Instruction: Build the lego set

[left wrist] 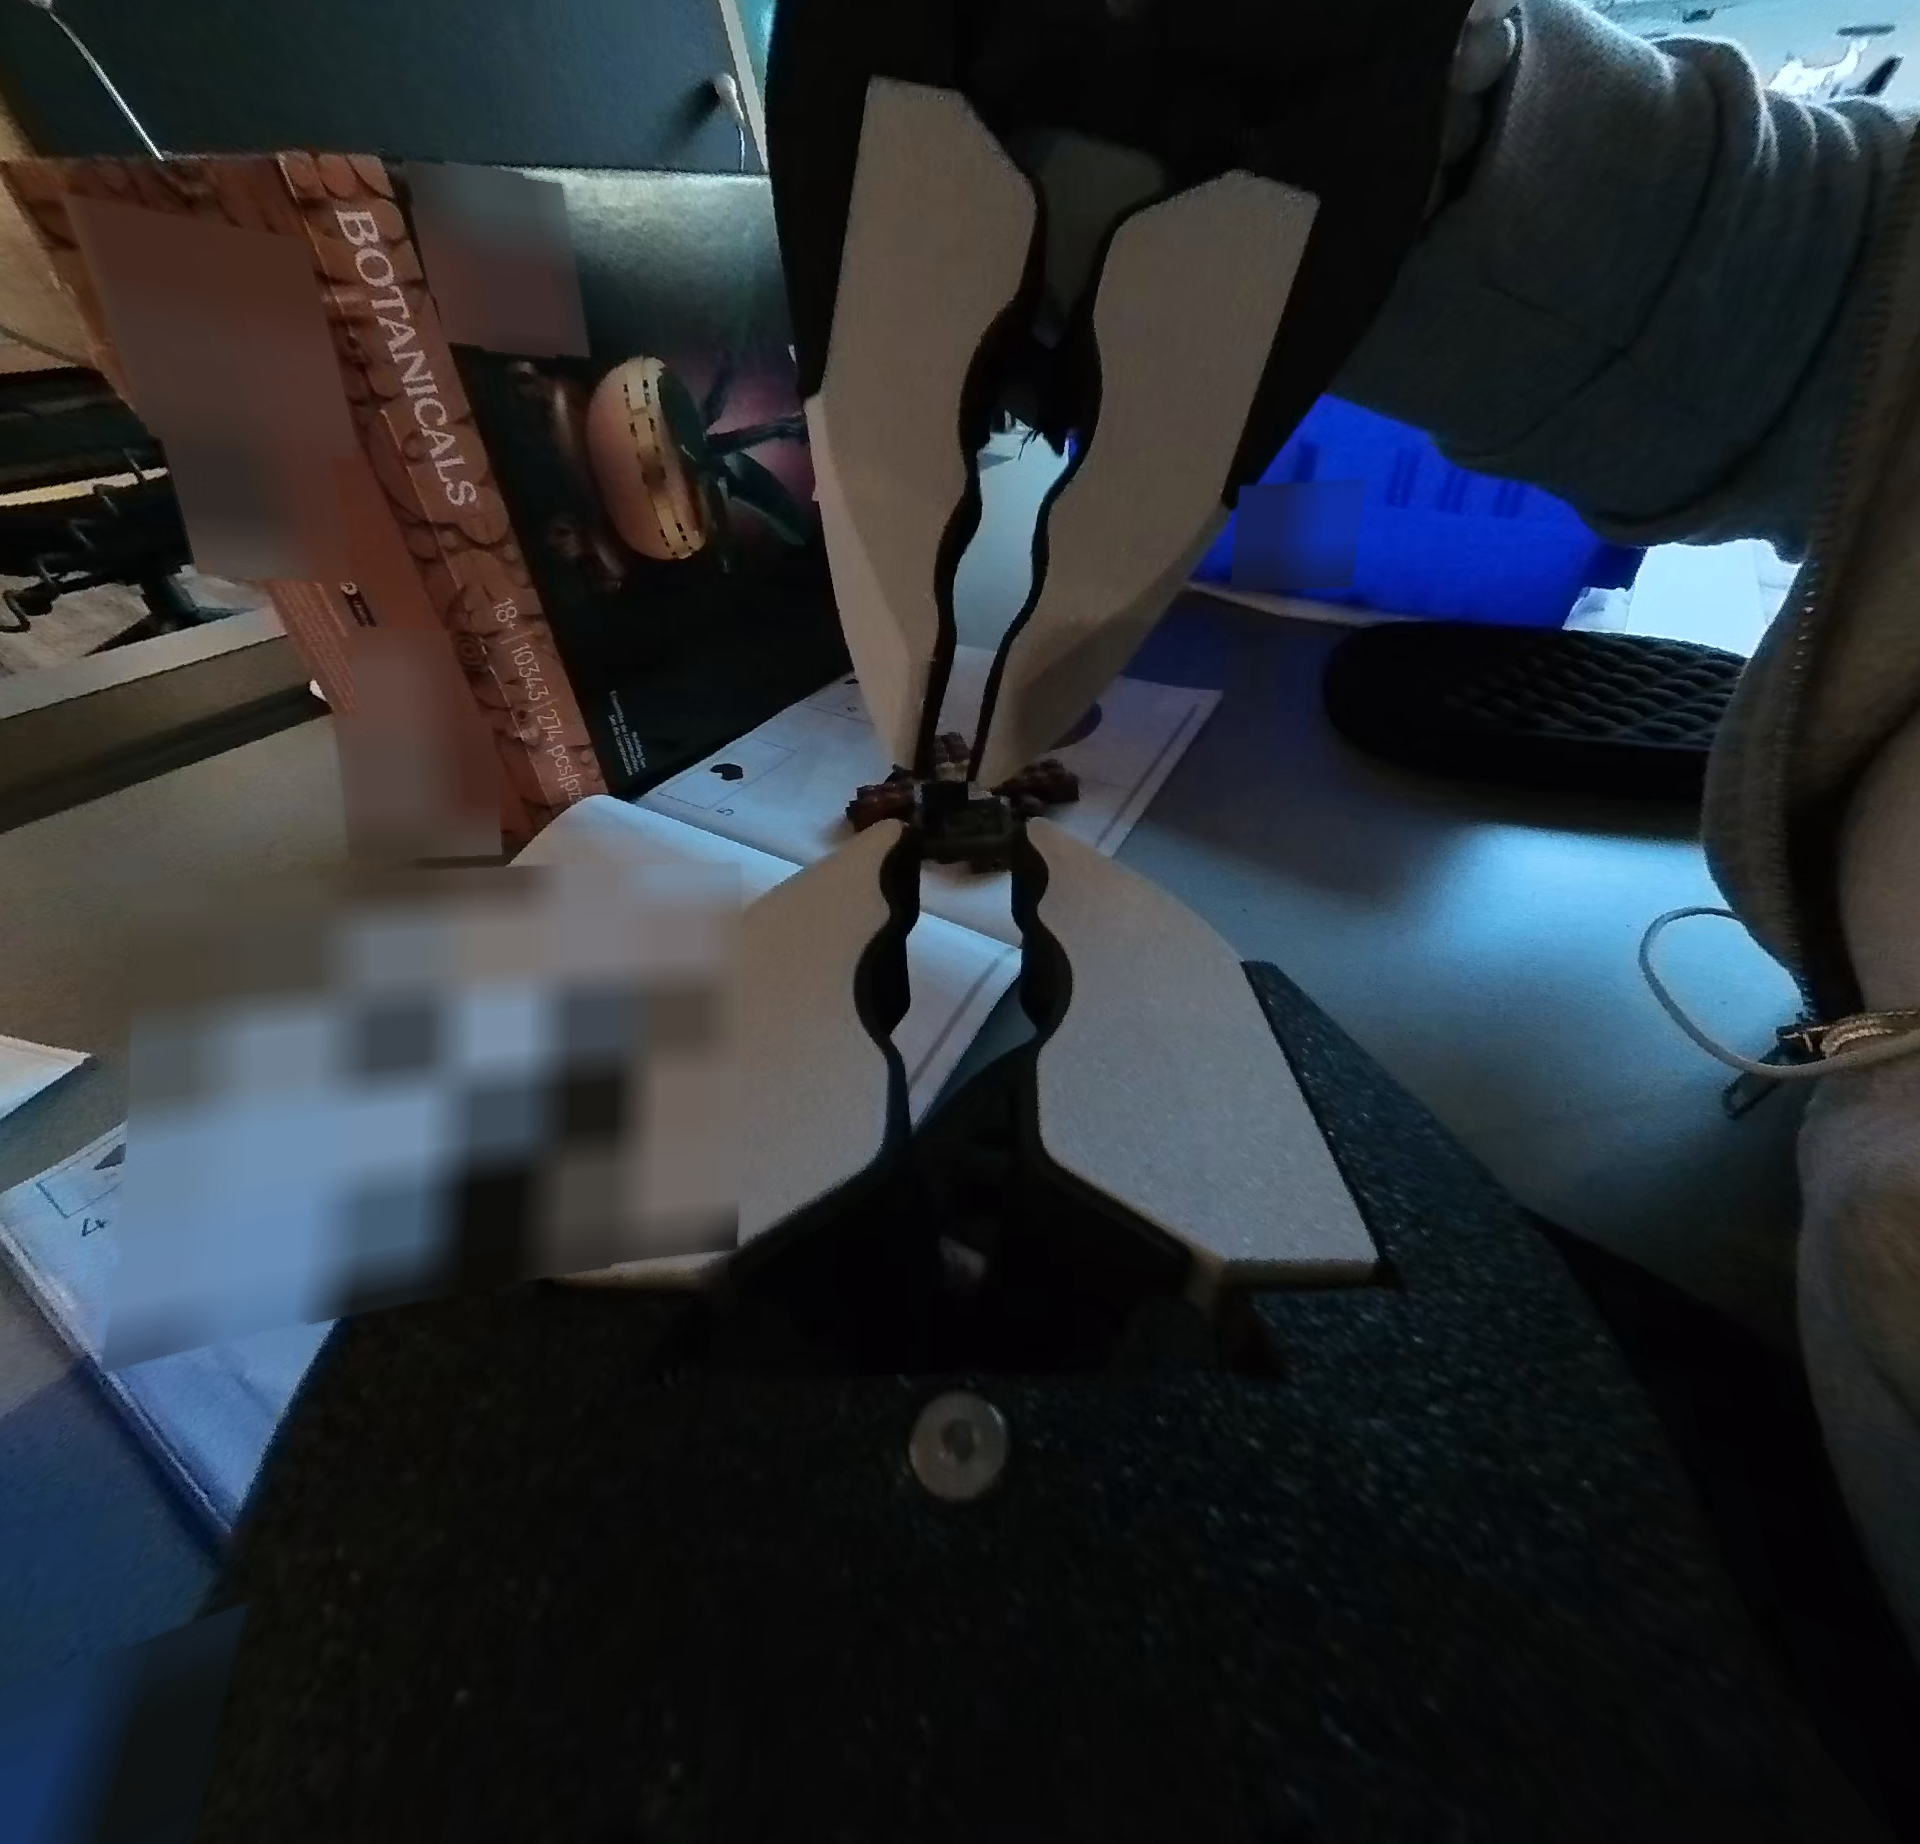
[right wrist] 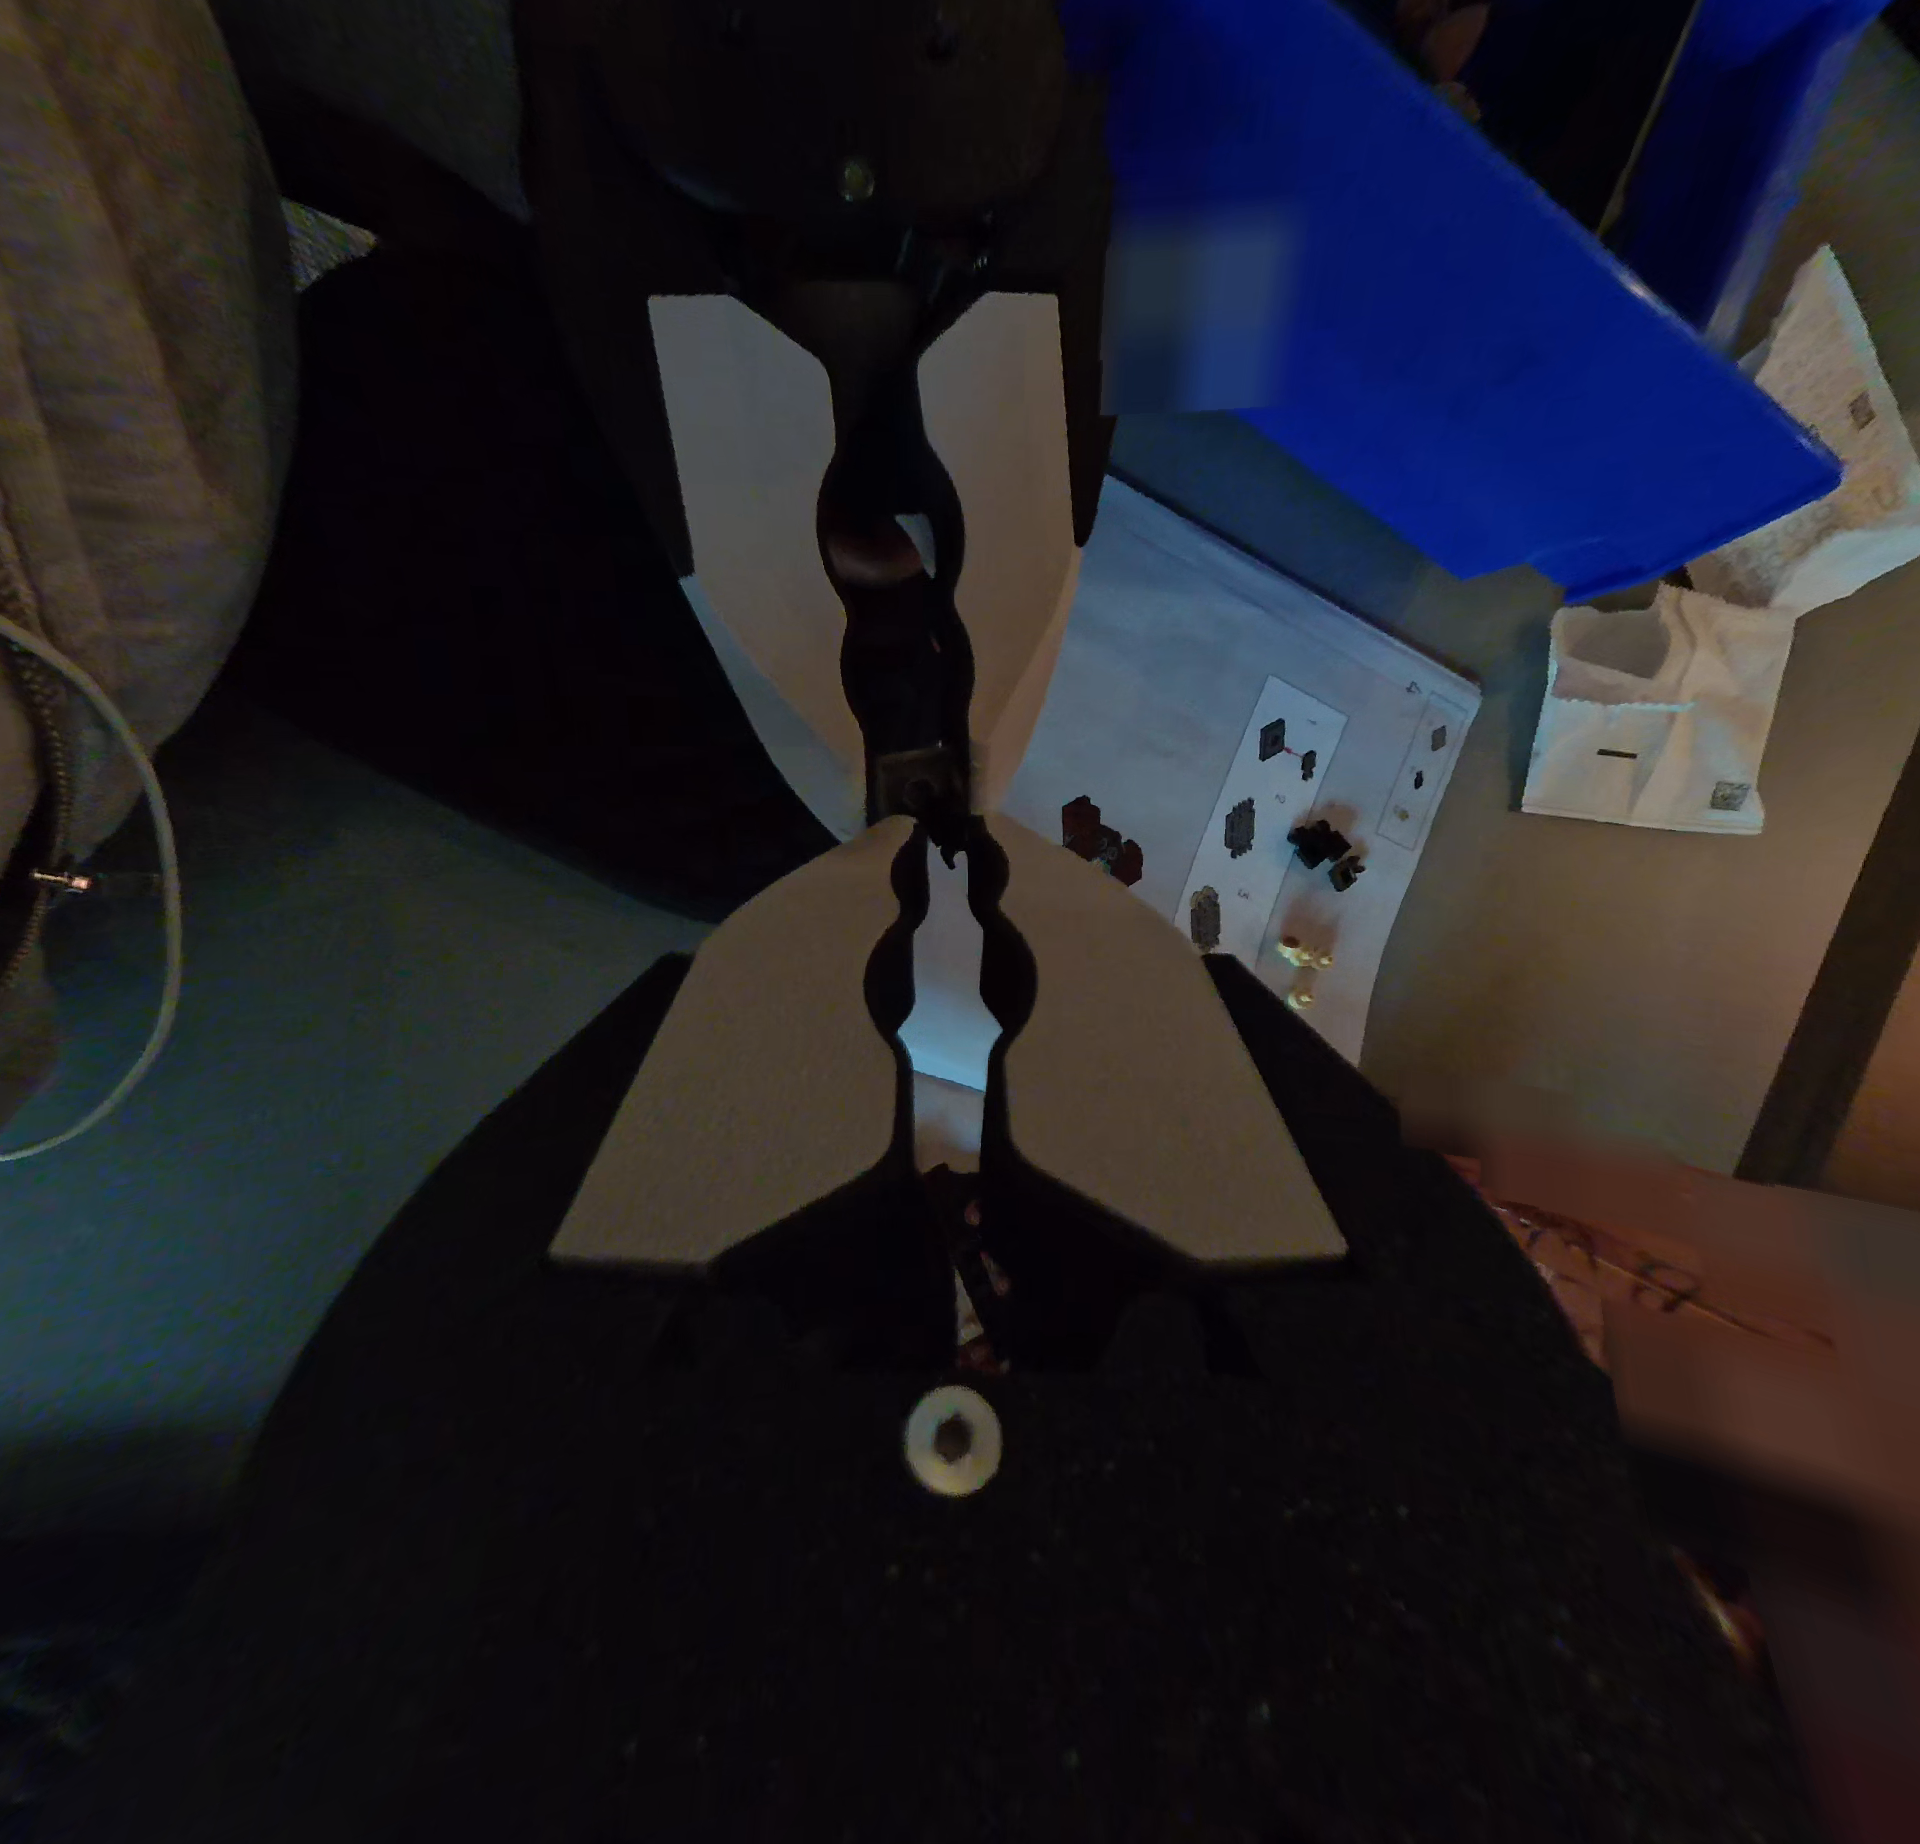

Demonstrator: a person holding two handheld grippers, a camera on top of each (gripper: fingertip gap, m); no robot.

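Left wrist view: grey tabletop point(left wrist: 1351, 859), open booklet point(left wrist: 1122, 745).

Right gripper point(right wrist: 940, 844) pinches a small black clip-like brick piece point(right wrist: 948, 838) against a dark square plate point(right wrist: 914, 781) held by left gripper point(right wrist: 920, 755), above white instruction sheet point(right wrist: 1195, 672).

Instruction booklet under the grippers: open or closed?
Open. The instruction booklet lies flat on the table, pages spread with step diagrams showing. Loose bricks sit on the open page.
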